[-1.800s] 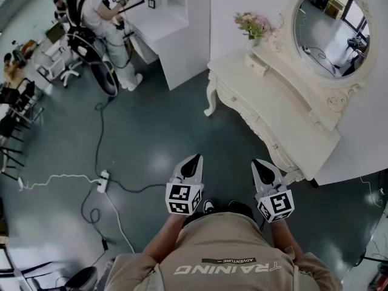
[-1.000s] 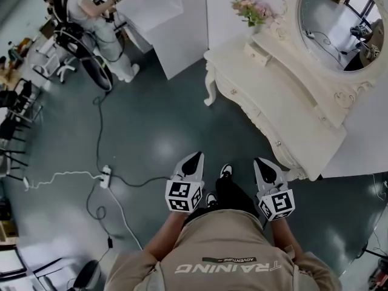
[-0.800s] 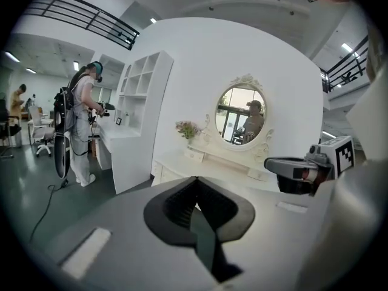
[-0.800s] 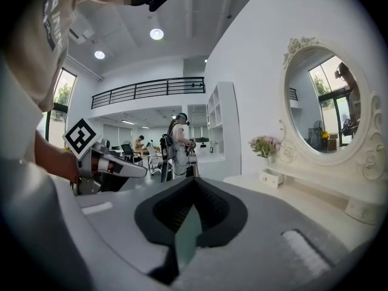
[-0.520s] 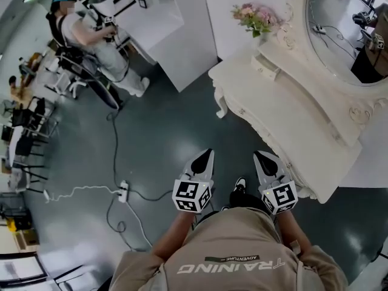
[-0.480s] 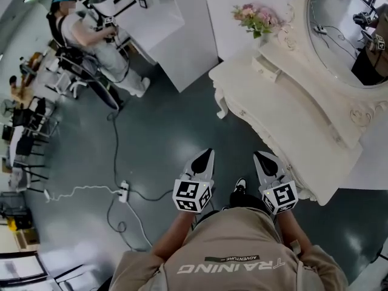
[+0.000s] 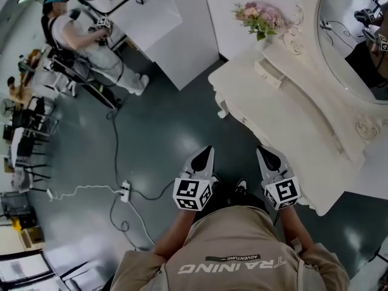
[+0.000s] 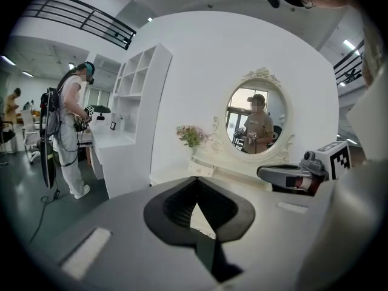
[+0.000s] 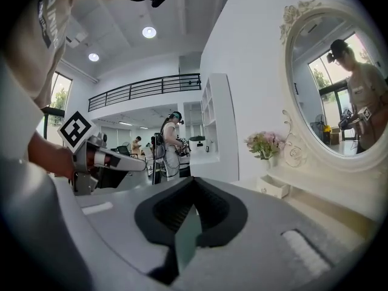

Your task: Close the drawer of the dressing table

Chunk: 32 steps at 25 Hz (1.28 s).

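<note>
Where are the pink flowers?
In the head view, upper right: the flowers stand at the far end of the dressing table, beside the mirror.

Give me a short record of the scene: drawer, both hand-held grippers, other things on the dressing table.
drawer: pulled out, on the dressing table's upper shelf
left hand-held gripper: jaws together, empty, over the floor
right hand-held gripper: jaws together, empty, near the table's front edge
also on table: flowers, oval mirror
task state: drawer not yet closed
</note>
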Available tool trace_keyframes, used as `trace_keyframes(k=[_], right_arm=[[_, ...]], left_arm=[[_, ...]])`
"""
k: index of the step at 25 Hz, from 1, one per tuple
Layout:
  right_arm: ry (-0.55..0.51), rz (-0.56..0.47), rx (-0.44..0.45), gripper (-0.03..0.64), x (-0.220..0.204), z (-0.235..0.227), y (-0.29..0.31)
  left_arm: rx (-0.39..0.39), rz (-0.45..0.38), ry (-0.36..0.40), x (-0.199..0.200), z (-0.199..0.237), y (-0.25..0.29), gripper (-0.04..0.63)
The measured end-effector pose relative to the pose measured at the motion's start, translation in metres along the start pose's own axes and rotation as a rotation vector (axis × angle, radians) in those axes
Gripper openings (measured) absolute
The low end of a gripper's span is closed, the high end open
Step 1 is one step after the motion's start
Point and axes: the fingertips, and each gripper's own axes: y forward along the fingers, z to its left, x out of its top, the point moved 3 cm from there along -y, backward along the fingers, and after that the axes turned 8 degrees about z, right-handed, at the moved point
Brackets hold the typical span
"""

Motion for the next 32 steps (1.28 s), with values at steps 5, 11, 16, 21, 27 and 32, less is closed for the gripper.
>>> trace_keyframes(k=[5,11,16,21,27,32], right_arm=[[0.009,-0.006,-0.021,0.002,0.015,-0.003,0.030],[-0.024,-0.014,-0.094,0.002,0.043,-0.006,0.073],[-0.050,-0.020,-0.141,0.002,0.069,-0.004,0.110],[-0.020,-0.039,-0.207,0.002,0.081,-0.002,0.137],[0.002,0.011,-0.243,0.003,0.071,-0.012,0.149],[0.024,0.025,-0.264,0.002,0.077,-0.029,0.160]], left_arm=[[-0.019,-0.007,-0.011,0.012,0.025,0.020,0.018],[-0.074,-0.022,0.021,0.041,0.072,0.046,0.018],[-0.116,-0.049,0.059,0.071,0.113,0.064,0.018],[-0.163,-0.028,0.071,0.077,0.143,0.085,0.018],[-0.216,0.000,0.070,0.074,0.154,0.108,0.018],[-0.209,0.037,0.049,0.082,0.172,0.136,0.018]])
